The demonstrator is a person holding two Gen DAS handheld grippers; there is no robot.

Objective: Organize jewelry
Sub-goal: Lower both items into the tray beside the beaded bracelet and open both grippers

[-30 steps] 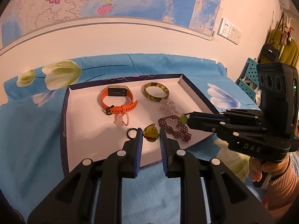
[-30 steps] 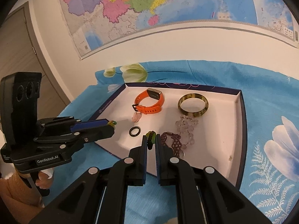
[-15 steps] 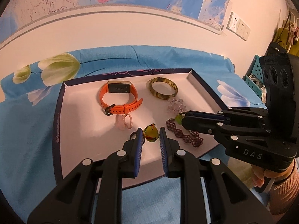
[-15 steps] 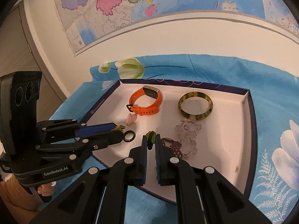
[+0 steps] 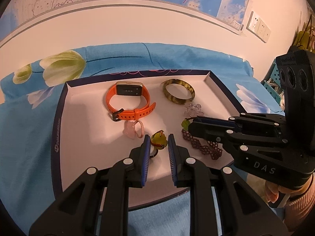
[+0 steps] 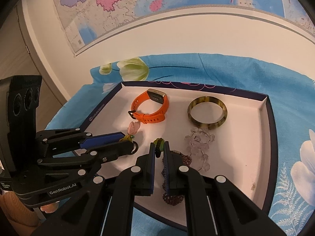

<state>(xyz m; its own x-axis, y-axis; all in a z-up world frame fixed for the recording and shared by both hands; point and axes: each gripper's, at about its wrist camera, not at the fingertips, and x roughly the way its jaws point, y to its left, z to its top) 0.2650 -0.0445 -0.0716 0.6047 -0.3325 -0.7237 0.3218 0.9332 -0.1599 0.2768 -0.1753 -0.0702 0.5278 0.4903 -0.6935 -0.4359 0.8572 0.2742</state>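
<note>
A white tray (image 5: 78,133) with a dark blue rim lies on a blue flowered cloth. In it are an orange smartwatch (image 5: 128,102), a tortoiseshell bangle (image 5: 178,93), a clear bead bracelet (image 6: 198,143), a maroon bead bracelet (image 5: 202,147), a pink charm ring (image 5: 133,129) and a small black ring (image 6: 135,147). My left gripper (image 5: 159,140) is shut on a yellow-green pendant (image 5: 159,140) above the tray's front. My right gripper (image 6: 159,147) is shut on a green bead piece (image 6: 159,147) beside it, over the maroon bracelet.
The tray (image 6: 254,153) also shows in the right wrist view, with bare white floor at its right side. A wall with a map (image 6: 137,5) stands behind the cloth. Wall sockets (image 5: 258,28) are at the far right.
Both grippers have moved forward and lower over the tray, each still holding its green piece. The jewelry in the tray has not moved.
</note>
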